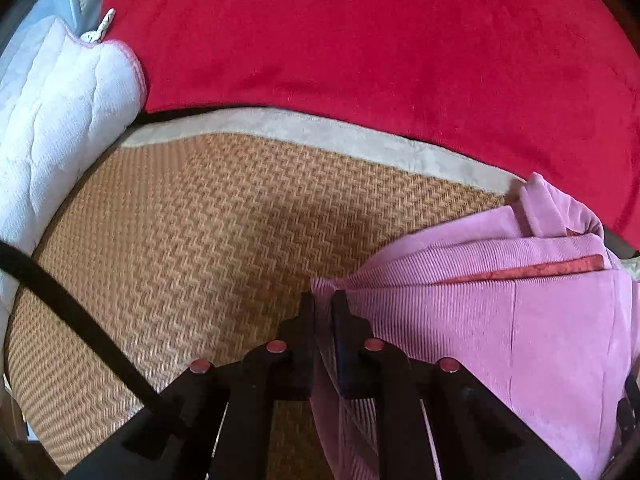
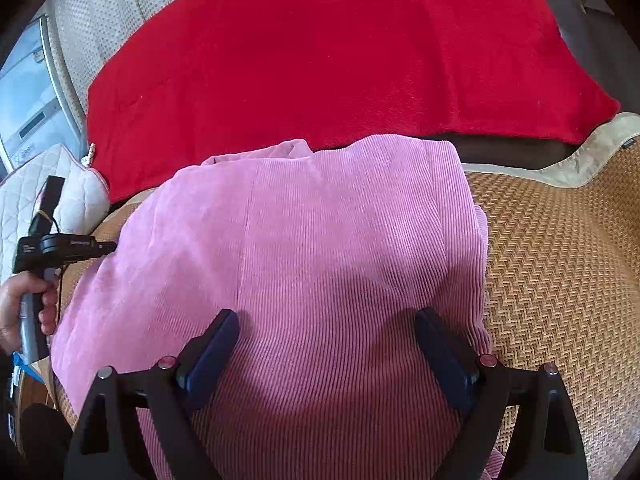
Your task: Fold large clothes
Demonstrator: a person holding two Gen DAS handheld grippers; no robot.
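A pink corduroy garment (image 2: pixel 320 240) lies folded on a woven straw mat (image 2: pixel 560 280). In the left wrist view the garment (image 1: pixel 500 320) fills the lower right. My left gripper (image 1: pixel 324 300) is at the garment's near left corner, its fingers almost together with the pink edge pinched between them. My right gripper (image 2: pixel 328 320) hovers over the garment's near part, its fingers (image 2: pixel 224 332) spread wide with nothing held. A hand (image 2: pixel 24 308) holding the left tool's handle (image 2: pixel 60 246) shows at the garment's left edge in the right wrist view.
A red fleece blanket (image 1: pixel 360 40) lies spread beyond the mat's beige border (image 1: pixel 320 128). A white quilted cushion (image 1: pixel 52 120) sits at the left. A black strap (image 1: pixel 80 320) crosses the mat at lower left. Bare mat (image 1: pixel 200 240) lies left of the garment.
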